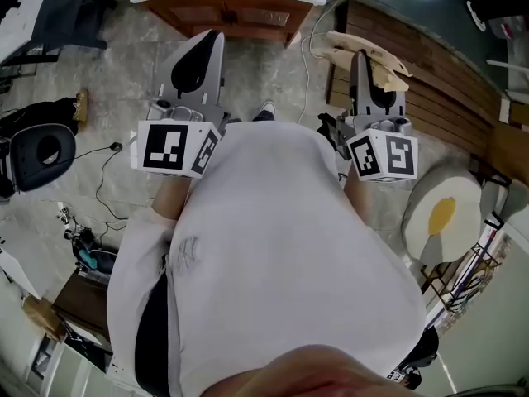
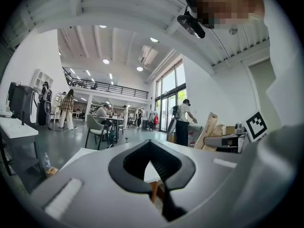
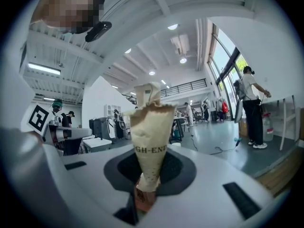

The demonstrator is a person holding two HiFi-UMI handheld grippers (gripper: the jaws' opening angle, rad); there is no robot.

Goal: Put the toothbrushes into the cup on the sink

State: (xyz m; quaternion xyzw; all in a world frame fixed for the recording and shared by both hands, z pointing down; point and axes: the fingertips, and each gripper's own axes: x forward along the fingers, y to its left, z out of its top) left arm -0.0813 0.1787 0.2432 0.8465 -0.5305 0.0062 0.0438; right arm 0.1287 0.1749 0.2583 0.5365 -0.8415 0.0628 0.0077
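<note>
The right gripper (image 3: 145, 189) is clamped on the lower end of a cream paper toothbrush packet (image 3: 151, 137). The packet stands up and out past the jaws, and its crimped top is free. The left gripper (image 2: 151, 151) has its jaws together with nothing between them. Both are held out in front of the person, over the floor (image 1: 124, 81) near a wooden cabinet (image 1: 227, 11). No view shows the sink or the cup, so the step in hand looks like carrying the packet there.

To do it well, the grip should probably stay firm and low on the packet. The free end should lead, so it can go into the cup mouth first.

There are two grippers and one packet. How many toothbrushes are inside it cannot be told.
</note>
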